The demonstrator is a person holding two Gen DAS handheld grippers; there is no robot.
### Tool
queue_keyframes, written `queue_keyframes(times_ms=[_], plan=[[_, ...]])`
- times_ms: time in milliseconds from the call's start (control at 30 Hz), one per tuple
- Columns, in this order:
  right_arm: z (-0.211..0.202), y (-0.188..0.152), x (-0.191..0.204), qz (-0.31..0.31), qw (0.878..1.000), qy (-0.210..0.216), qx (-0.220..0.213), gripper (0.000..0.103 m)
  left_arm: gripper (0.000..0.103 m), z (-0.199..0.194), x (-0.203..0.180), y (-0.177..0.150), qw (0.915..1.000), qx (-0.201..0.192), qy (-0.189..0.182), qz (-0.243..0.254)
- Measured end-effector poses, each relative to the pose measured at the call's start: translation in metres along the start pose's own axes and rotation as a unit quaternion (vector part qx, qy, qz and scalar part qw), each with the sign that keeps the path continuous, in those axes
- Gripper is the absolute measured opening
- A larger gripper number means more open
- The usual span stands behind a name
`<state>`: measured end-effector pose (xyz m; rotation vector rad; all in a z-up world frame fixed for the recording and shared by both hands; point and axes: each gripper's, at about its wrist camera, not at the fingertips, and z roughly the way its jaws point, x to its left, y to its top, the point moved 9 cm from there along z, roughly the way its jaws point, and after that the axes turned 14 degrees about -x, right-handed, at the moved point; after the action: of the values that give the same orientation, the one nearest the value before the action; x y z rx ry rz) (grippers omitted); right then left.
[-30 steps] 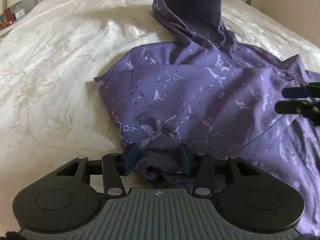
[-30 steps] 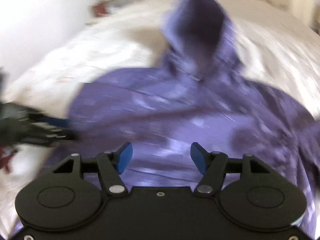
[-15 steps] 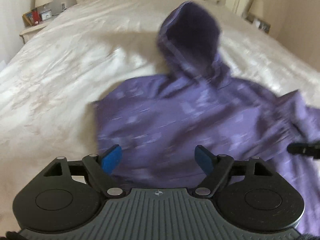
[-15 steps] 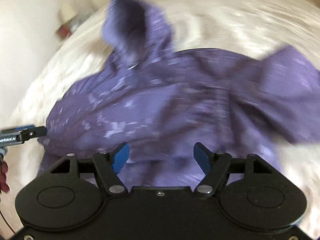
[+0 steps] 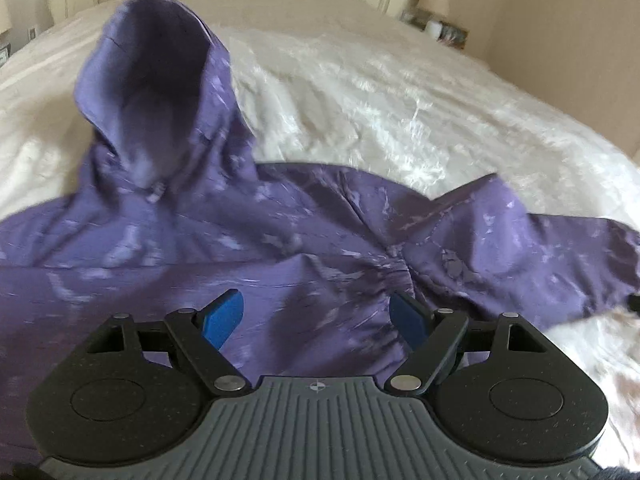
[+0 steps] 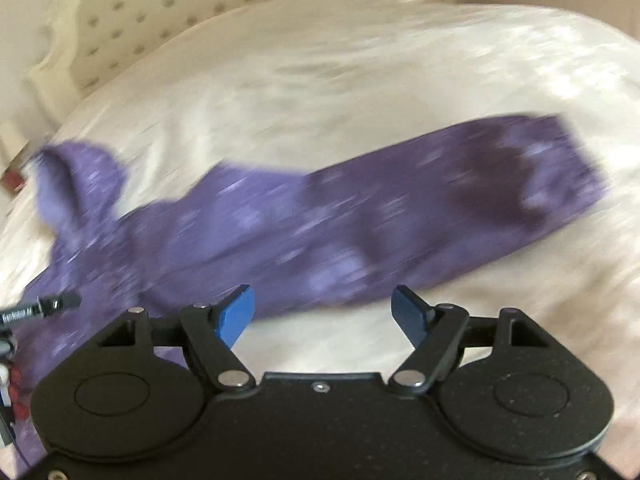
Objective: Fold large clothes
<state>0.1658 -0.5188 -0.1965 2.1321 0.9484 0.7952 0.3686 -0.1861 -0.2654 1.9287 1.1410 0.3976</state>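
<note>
— Lighting?
— Soft, even daylight; bright sheen on the white bedspread (image 5: 400,92), near glare in places. Faint shade inside the purple hoodie (image 5: 280,240).
— Sharpness?
— Left wrist view mildly smeared. Right wrist view heavily streaked by motion blur; hoodie pattern reduced to dashes, headboard (image 6: 160,8) soft. Black corners and curved edges from fisheye bending. Only near gripper bodies crisp.

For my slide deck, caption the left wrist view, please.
Open left tool poised over a purple hoodie spread on a white bedspread.
</note>
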Motion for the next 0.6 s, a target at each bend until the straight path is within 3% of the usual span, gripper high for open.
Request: queue_keyframes(times_ms=[167, 300, 367, 467, 533, 600], plan=[[0.004, 0.039, -0.074, 0.007, 0.997, -0.068, -0.035, 0.078, 0.082, 0.046, -0.006, -0.037, 0.9970, 0.068, 0.031, 0.020], [0.012, 0.060, -0.127, 0.006, 0.991, -0.118, -0.055, 0.082, 0.087, 0.051, -0.004, -0.040, 0.9962, 0.067, 0.045, 0.033], [0.020, 0.064, -0.146, 0.023, 0.992, -0.117, -0.048, 0.084, 0.087, 0.049, -0.003, -0.039, 0.9963, 0.068, 0.042, 0.031], [0.040, 0.060, -0.158, 0.058, 0.995, -0.082, -0.027, 0.083, 0.086, 0.039, -0.001, -0.032, 0.9967, 0.071, 0.036, 0.012], [0.050, 0.057, -0.158, 0.078, 0.995, -0.062, -0.014, 0.070, 0.086, 0.034, -0.004, -0.022, 0.9977, 0.059, 0.034, -0.004], [0.046, 0.057, -0.155, 0.075, 0.996, -0.054, -0.011, 0.041, 0.086, 0.029, -0.011, -0.010, 0.9989, 0.038, 0.028, -0.002]])
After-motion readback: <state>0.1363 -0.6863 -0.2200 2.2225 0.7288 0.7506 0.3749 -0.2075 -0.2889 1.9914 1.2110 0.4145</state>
